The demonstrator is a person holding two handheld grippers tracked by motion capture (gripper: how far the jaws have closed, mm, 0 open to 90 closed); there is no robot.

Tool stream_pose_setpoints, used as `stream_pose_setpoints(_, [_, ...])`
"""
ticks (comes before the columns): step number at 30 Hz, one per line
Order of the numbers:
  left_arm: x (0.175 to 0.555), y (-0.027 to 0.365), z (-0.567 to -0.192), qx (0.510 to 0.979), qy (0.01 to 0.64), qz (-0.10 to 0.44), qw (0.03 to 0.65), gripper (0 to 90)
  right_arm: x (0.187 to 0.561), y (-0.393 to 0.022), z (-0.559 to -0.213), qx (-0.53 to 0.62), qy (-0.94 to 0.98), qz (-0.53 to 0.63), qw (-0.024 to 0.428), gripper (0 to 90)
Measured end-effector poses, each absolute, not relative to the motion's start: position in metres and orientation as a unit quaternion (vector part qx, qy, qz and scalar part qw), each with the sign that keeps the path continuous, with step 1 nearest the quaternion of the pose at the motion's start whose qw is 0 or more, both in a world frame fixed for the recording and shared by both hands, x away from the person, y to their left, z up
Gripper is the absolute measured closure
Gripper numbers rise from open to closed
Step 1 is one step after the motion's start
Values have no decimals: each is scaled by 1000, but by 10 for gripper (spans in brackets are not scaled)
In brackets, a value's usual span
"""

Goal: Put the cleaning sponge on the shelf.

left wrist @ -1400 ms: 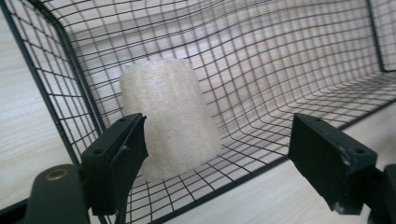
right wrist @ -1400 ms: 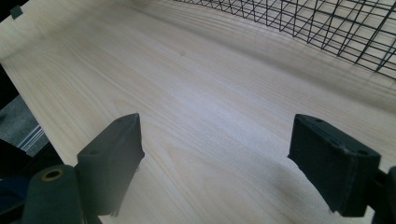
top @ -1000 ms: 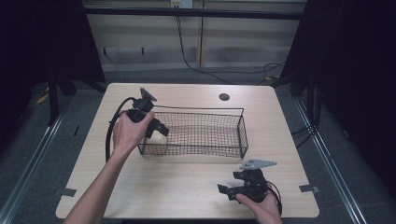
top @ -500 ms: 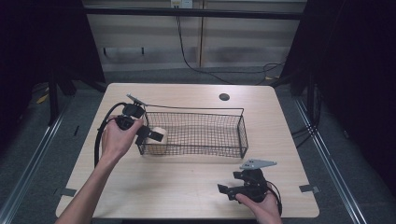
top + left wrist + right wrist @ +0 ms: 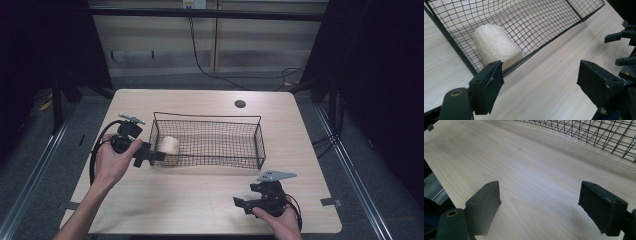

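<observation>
Left gripper (image 5: 150, 156) sits just outside the wire basket (image 5: 210, 120) at its left near corner, held in the person's left hand (image 5: 111, 162). Its fingers (image 5: 487, 87) are spread wide with nothing between them, and they have just been opening a bit further. In the left gripper view (image 5: 541, 85) the sponge (image 5: 495, 47), a pale rough block, lies on the basket floor in the left end, right against the near wall; the mesh is between it and the left finger. High view puts the sponge (image 5: 168, 146) tucked in the basket's left near corner, just beside the fingertips but apart from them. Basket (image 5: 544, 42) stands mid-counter, long side across, otherwise bare inside. Right gripper (image 5: 245, 204) is low on the counter (image 5: 200, 205) near the front right edge, in the right hand (image 5: 280, 222), pointing left, well apart from the basket. Right gripper view (image 5: 541, 205) shows its fingers (image 5: 484, 206) wide apart over bare wood, holding nothing, with the basket's mesh (image 5: 599, 135) across the top right. A dark round hole (image 5: 240, 104) sits in the counter behind the basket.
</observation>
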State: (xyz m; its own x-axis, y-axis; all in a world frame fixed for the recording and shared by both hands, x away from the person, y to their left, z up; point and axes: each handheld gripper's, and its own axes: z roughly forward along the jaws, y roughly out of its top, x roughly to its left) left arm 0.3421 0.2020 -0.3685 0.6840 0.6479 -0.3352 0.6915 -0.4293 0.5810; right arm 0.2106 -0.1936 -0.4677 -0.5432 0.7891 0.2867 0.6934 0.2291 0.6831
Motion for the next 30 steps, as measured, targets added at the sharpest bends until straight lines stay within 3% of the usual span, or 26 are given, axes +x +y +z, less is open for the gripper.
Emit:
stream_pose_setpoints(12, [310, 220, -388, 836, 395, -36, 379, 204, 212, -193, -469, 475, 782, 400, 61, 168])
stream_pose_setpoints(30, [264, 244, -434, 835, 412, -44, 363, 166, 212, -194, -470, 480, 780, 397, 62, 168])
